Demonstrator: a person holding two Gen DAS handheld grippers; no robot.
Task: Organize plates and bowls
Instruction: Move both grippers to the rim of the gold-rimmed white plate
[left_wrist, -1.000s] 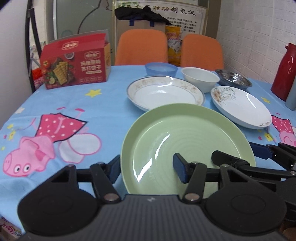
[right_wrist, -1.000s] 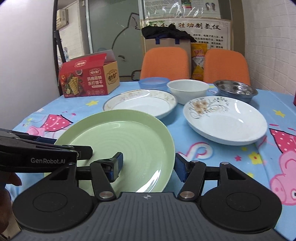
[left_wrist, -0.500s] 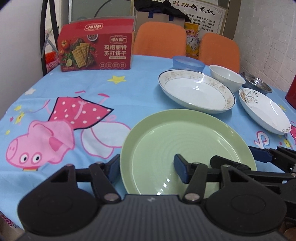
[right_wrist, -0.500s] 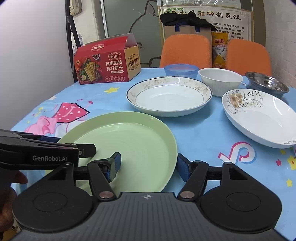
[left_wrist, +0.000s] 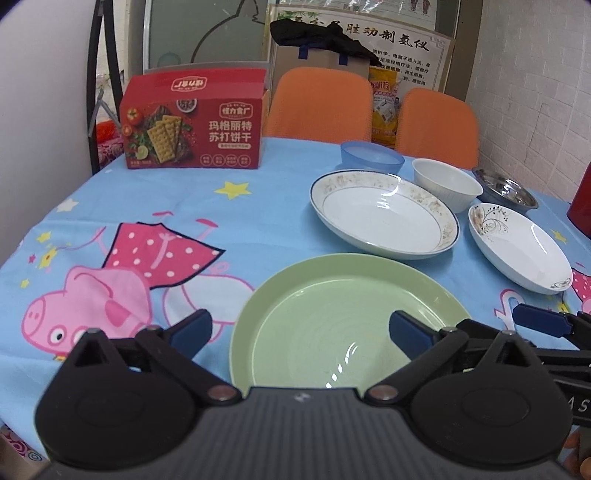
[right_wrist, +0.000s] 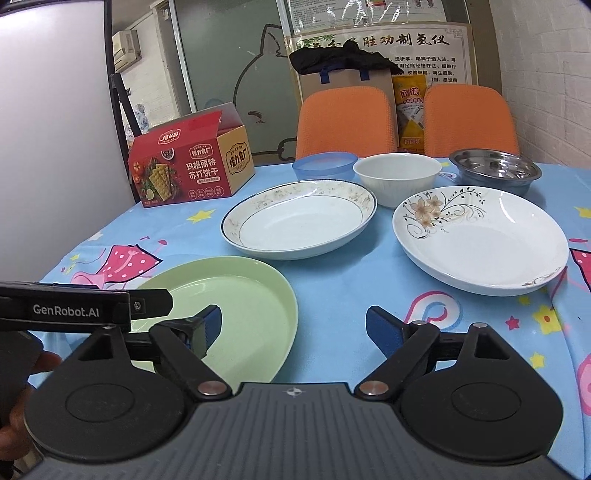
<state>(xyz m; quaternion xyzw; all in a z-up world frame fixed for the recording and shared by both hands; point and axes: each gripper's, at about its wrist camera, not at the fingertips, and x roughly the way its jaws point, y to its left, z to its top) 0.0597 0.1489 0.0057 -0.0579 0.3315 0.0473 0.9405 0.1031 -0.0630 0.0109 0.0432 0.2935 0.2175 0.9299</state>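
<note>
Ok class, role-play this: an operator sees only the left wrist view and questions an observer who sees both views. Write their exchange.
Operator: Is the right hand-held gripper holding anything?
Observer: No, it is open and empty, partly over the green plate.
Operator: What colour is the cracker box on its end panel?
Observer: Orange, with red lettering.
</note>
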